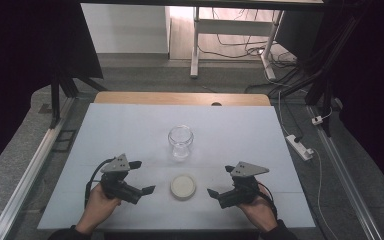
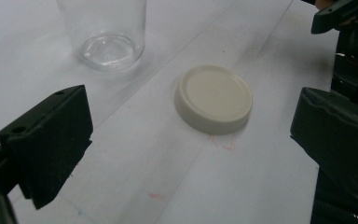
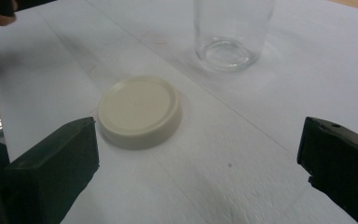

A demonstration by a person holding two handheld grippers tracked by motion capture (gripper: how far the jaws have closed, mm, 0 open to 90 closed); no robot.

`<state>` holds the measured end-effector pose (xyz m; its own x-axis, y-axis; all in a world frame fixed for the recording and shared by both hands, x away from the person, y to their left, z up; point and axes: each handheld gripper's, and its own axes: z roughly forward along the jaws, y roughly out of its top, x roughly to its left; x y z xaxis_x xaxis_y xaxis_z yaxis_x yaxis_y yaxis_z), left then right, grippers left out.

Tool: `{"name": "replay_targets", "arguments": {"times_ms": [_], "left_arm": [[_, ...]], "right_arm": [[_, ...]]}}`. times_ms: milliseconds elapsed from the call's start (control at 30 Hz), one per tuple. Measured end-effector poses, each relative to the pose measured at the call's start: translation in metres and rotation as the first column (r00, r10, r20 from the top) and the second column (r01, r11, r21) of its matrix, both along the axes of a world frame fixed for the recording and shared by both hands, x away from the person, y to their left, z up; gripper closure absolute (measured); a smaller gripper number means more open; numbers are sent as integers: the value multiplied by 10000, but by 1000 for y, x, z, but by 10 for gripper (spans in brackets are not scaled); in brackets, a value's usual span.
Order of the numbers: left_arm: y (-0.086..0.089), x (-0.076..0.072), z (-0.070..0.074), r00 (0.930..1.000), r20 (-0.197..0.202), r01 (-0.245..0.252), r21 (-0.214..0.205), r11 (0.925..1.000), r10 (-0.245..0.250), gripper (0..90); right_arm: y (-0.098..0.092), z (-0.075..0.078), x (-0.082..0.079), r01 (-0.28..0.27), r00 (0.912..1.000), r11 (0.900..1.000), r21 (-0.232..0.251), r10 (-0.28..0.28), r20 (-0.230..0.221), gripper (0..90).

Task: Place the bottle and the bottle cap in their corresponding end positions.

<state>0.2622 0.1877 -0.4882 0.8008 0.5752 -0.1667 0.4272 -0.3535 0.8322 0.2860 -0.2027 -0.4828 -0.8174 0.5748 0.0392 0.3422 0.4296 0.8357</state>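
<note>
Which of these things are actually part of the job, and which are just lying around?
Likely part of the job: glass jar, cream lid, left gripper, right gripper, both open.
Just lying about: power strip, floor cables, white desk frame.

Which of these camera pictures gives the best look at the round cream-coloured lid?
The left gripper view: the round cream-coloured lid lies large and whole on the table. The right gripper view shows it nearly as well, beside one jaw. The high view shows it small, from above.

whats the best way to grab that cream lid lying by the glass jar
Grip the lid across its round side wall, coming straight down from above. It lies flat on the table with its top up, so only the low rim gives opposing faces. Either open gripper, left or right, sits beside it.
</note>
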Motion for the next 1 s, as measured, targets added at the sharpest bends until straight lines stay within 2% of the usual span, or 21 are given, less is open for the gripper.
{"name": "replay_targets", "arguments": {"times_ms": [267,500,767,1000], "left_arm": [[27,-24,-3,9978,-9,-668,-119,9977,668,5],[49,-45,-8,9910,9,-1335,92,9910,1335,5],[76,-67,-16,9761,-106,-2169,105,9761,2170,5],[94,-77,-25,9603,-376,-2759,217,9609,2765,5]], "right_arm": [[-22,0,-9,468,9989,9989,-53,-468,48,0],[-40,-2,-16,967,9953,9952,-125,-967,30,0],[-63,-5,-25,1548,9879,9875,-298,-1550,-28,0],[-82,-7,-33,2081,9780,9775,-337,-2085,-91,0]]}}
